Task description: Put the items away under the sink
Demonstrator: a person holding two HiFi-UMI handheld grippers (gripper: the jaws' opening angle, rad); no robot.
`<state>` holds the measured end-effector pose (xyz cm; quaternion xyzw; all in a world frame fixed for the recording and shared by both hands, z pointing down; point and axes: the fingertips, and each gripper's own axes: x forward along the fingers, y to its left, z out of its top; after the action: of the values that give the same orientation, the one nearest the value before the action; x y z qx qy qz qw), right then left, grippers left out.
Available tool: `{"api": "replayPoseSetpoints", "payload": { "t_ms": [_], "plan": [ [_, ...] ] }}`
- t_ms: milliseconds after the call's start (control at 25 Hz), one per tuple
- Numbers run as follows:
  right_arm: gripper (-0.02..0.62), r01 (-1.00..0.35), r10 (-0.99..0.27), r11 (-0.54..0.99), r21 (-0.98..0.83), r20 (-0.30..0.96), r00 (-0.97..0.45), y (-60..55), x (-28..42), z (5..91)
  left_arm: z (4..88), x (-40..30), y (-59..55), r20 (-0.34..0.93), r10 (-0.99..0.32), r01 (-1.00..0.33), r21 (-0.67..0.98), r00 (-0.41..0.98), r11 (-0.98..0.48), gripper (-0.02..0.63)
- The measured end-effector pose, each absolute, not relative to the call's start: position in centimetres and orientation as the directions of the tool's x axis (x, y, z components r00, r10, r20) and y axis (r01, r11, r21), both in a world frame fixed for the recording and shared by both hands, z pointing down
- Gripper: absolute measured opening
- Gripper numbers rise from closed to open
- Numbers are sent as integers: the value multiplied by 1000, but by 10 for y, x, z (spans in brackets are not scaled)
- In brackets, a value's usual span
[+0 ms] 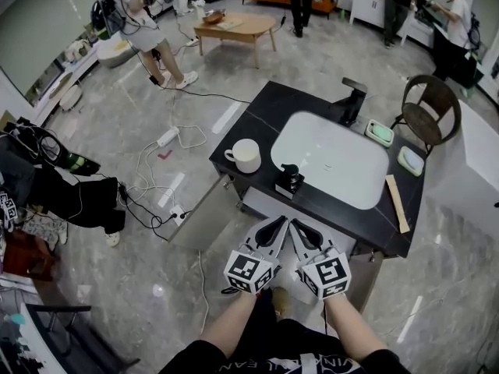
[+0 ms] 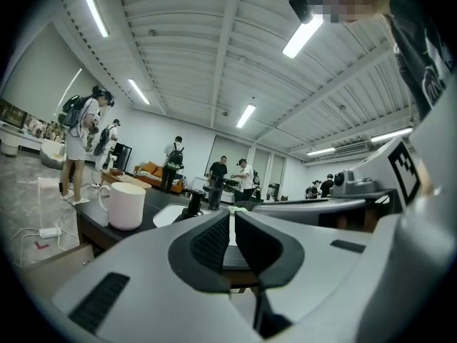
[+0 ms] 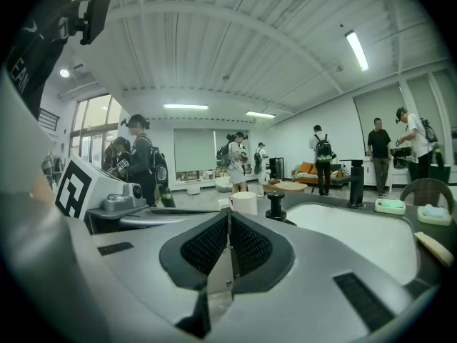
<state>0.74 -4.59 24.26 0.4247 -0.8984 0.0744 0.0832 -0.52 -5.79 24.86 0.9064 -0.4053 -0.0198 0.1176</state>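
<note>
Mug (image 1: 247, 156) and pump bottle (image 1: 289, 180) sit on the black counter (image 1: 265, 115) by the white sink (image 1: 331, 158) — mug to the left, bottle at the near rim. My left gripper (image 1: 275, 224) and right gripper (image 1: 299, 229) are both shut tight with nothing in them — side by side, near the counter's front edge.

The left gripper (image 2: 232, 217) has its grey jaws closed, the black ribbed pads meeting with nothing between them. At nine o'clock from the jaws, a white ceramic mug (image 2: 127, 206) stands upright on the black stone countertop (image 2: 88, 224). At ten o'clock, a black pump-top bottle (image 2: 193, 204) stands by the white sink basin (image 2: 168, 215). The right gripper (image 2: 247, 206) lies close at three o'clock.
</note>
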Motion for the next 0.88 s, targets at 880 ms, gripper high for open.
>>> {"api": "replayPoseSetpoints", "payload": {
  "t_ms": [880],
  "plan": [
    [35, -804, -764, 591, -68, 272, -585, -130, 12, 271, 293, -7, -133, 130, -707, -713, 252, 695, -655, 101]
  ]
}}
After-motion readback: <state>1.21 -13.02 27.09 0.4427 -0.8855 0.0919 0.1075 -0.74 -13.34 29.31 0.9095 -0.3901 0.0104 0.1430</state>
